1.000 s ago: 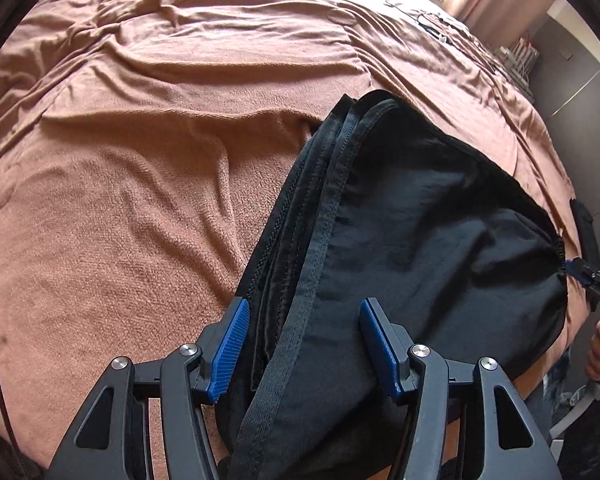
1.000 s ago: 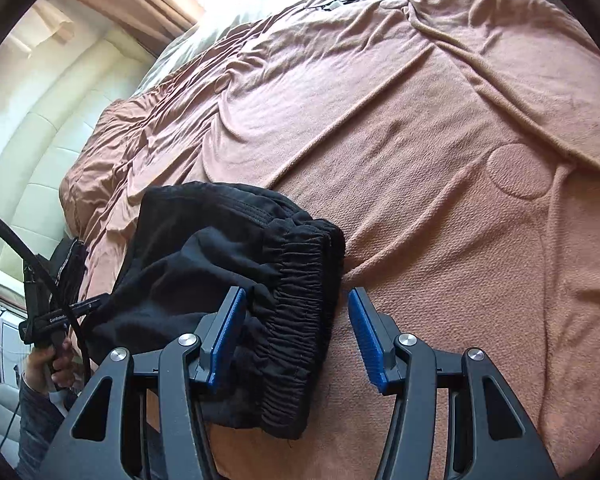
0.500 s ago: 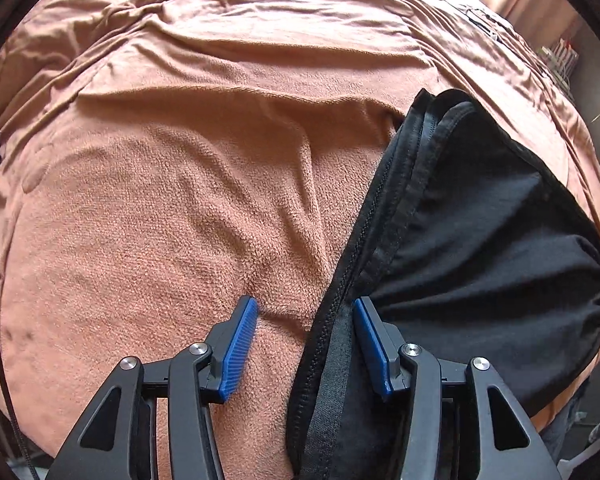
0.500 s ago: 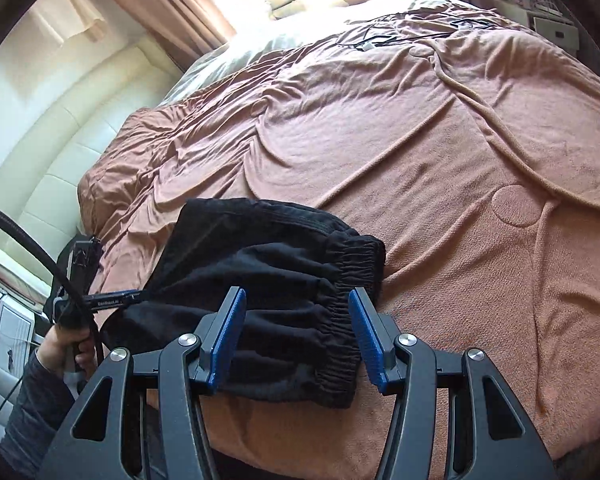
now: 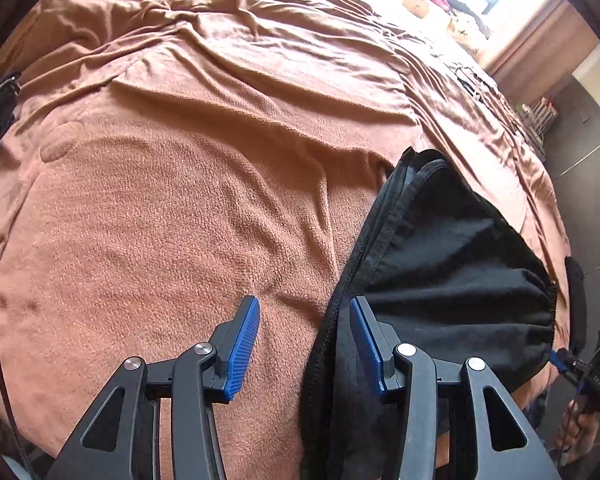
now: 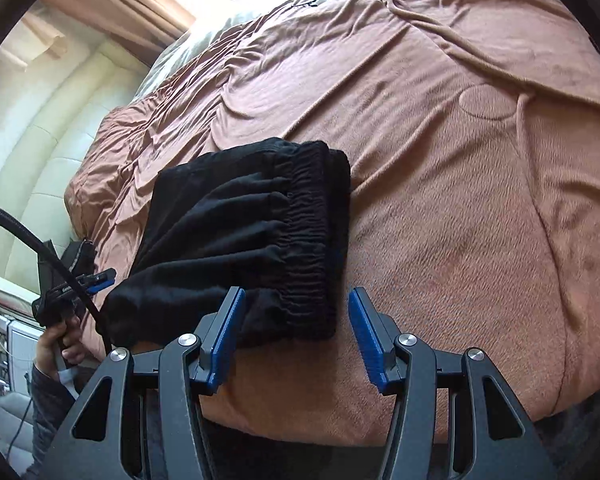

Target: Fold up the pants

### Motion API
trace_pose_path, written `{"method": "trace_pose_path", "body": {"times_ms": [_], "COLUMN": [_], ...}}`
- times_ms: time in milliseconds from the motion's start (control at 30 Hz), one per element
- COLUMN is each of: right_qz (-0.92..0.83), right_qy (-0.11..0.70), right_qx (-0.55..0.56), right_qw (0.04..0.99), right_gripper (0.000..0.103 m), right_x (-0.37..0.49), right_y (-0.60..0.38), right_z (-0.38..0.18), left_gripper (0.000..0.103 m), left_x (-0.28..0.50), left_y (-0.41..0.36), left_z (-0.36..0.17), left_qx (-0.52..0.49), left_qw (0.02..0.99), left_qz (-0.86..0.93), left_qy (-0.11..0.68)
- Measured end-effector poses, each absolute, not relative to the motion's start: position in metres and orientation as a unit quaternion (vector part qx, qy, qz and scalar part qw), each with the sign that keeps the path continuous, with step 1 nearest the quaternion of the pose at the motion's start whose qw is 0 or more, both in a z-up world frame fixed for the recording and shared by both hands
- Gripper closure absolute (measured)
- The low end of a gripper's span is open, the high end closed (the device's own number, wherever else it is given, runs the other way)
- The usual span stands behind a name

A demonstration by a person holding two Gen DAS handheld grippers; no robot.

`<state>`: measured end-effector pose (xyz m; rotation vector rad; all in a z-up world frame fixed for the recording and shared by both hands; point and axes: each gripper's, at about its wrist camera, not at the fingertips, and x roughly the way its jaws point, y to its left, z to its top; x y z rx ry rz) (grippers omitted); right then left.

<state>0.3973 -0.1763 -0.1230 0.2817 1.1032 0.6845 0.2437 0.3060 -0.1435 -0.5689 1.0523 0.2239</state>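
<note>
Closing left gripper (image 5: 304,332) grips nothing beside pants (image 5: 452,264) hem; right gripper (image 6: 296,320), half-open and empty, shows waistband (image 6: 312,240).

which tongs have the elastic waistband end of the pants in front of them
The right tongs: the gathered waistband of the pants lies just ahead of them. The left tongs, jaws closing, face the flat hemmed edge instead.

Your left claw (image 5: 304,344) camera looks steeply down at the bed (image 5: 180,184), close over it; your right claw (image 6: 296,334) camera does likewise from the opposite side. Both views share the folded black pants (image 5: 452,276) (image 6: 252,236).
</note>
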Motion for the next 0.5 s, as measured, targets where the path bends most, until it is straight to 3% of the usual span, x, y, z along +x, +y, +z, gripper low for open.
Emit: {"method": "trace_pose_path", "body": {"times_ms": [167,267,500], "right_qz": [0.329,0.339,0.332], "right_qy": [0.536,0.542,0.529], "right_qx": [0.186,0.215,0.292], "right_qw": [0.755,0.738,0.725], "right_gripper": [0.051,0.051,0.052], "right_x": [0.400,0.406,0.429], "right_y": [-0.183,-0.183,-0.190], "right_z": [-0.147,-0.160,-0.183], "left_gripper": [0.052,0.043,0.043], "left_x": [0.223,0.216,0.188], "left_y": [0.299,0.293,0.284], "left_z": [-0.137,-0.135,-0.136], "left_qx": [-0.288,-0.303,-0.359], "left_qw": [0.823,0.824,0.818], "left_qz": [0.099,0.095,0.078], "left_qy": [0.480,0.469,0.443]}}
